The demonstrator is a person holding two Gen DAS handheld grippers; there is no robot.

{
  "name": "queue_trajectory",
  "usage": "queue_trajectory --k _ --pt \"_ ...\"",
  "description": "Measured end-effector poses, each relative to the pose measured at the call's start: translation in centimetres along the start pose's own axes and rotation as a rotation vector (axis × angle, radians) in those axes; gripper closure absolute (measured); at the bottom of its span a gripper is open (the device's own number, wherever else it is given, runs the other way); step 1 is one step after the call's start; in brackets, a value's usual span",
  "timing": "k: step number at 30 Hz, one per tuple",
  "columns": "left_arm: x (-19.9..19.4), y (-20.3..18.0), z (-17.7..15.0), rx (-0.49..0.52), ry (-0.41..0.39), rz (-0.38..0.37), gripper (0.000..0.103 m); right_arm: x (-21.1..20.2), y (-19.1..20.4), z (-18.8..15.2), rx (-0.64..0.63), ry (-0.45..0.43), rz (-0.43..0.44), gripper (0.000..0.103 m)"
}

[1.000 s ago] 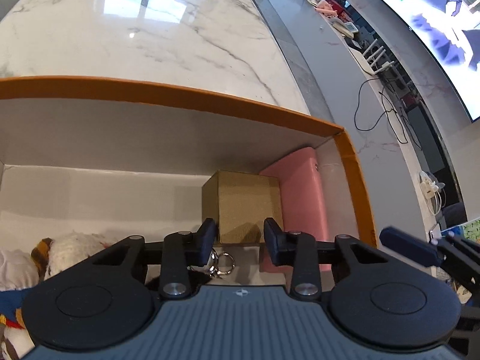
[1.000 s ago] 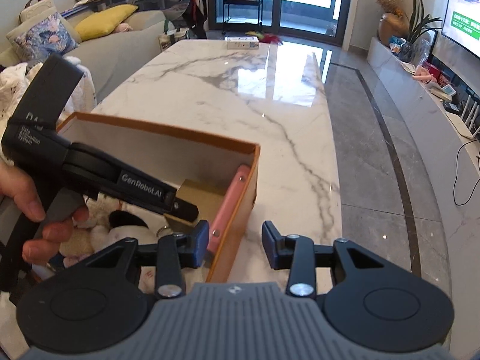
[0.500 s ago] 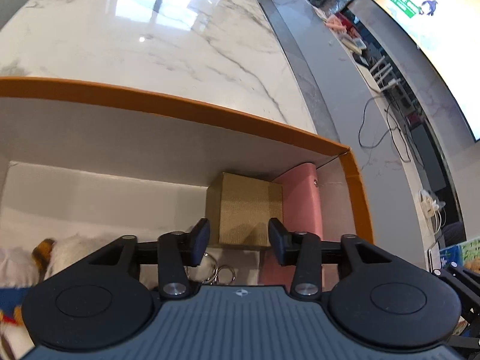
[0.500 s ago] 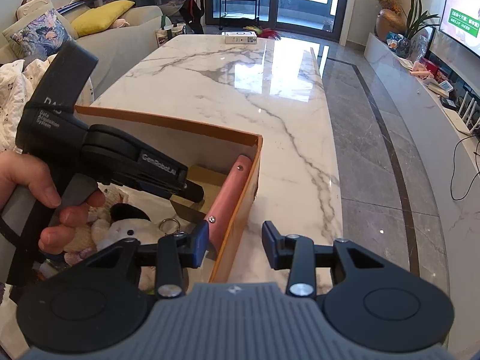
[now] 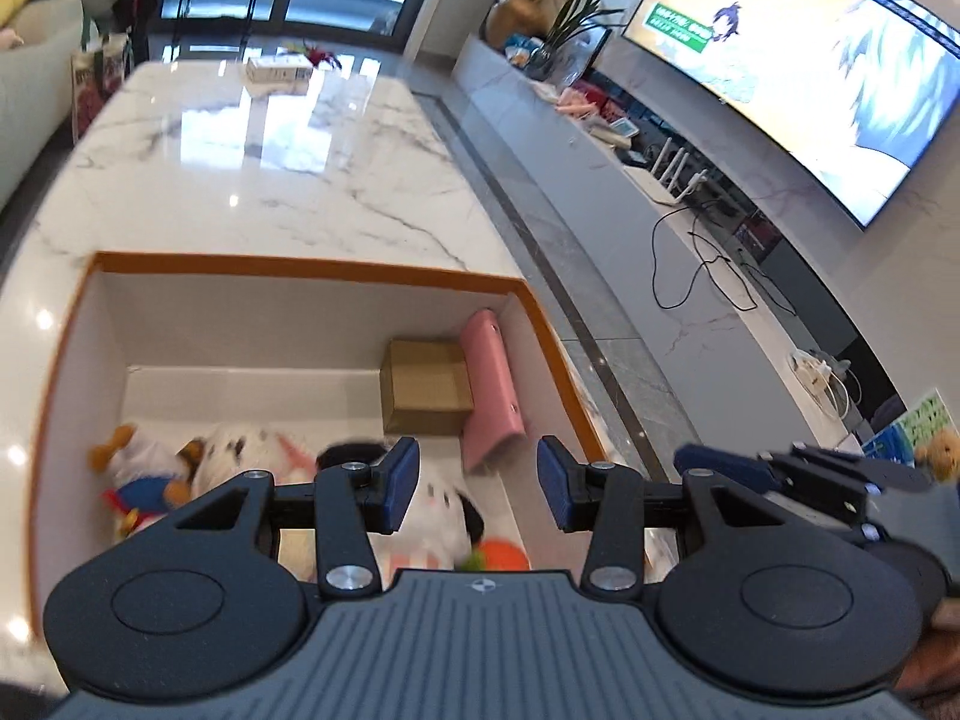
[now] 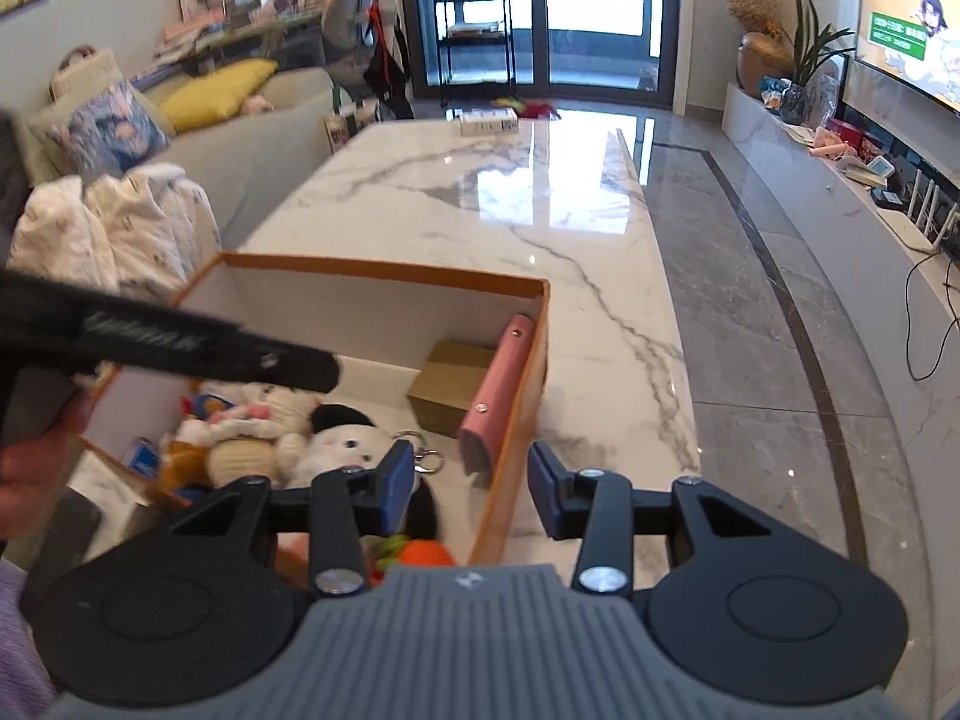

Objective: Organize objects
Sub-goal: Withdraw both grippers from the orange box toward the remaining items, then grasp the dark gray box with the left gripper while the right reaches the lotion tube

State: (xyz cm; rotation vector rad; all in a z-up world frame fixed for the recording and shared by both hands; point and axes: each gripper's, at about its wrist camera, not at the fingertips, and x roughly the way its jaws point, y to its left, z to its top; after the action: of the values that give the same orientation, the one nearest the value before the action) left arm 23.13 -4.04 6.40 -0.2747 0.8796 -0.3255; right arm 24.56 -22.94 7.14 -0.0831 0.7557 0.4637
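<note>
Both grippers are being lifted up and pulled back from where they were a second ago, so much more of the orange-edged white cardboard box (image 5: 312, 267) is now being seen. The left gripper (image 5: 471, 486) is being held above the box with its jaws apart, and nothing is being held between them. The right gripper (image 6: 471, 489) is being held over the box's near corner; its jaws are opening, and nothing is being held there either.

The box is being rested on the white marble table (image 6: 480, 204). Inside it, the small brown cardboard cube (image 5: 426, 387) is being kept near the far right corner, with the pink soft pouch (image 5: 489, 387) leaning just beside it against the right wall. The fluffy stuffed toys (image 6: 258, 426) are being piled at the near left, and a metal key ring (image 6: 423, 450) is being seen on a white one.

The toys are probably soft and light, so they should be pinched around a thick, squashy middle. The cube looks stiff and should be taken by two flat sides. The pouch looks smooth and may slip, so its long edges should be squeezed.
</note>
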Motion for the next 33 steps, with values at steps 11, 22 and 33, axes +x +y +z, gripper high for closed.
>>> queue_trajectory --k 11,22,33 --pt "-6.3 0.1 -8.7 -0.013 -0.124 0.128 0.05 -3.6 2.3 -7.2 0.067 -0.087 0.052 0.055" --pt "-6.4 4.7 -14.7 -0.154 -0.194 0.359 0.031 0.1 4.5 -14.0 0.094 -0.025 0.003 0.035" --pt "-4.7 7.4 -16.0 -0.271 -0.167 0.331 0.027 1.9 6.6 -14.9 0.036 0.008 0.039 0.058"
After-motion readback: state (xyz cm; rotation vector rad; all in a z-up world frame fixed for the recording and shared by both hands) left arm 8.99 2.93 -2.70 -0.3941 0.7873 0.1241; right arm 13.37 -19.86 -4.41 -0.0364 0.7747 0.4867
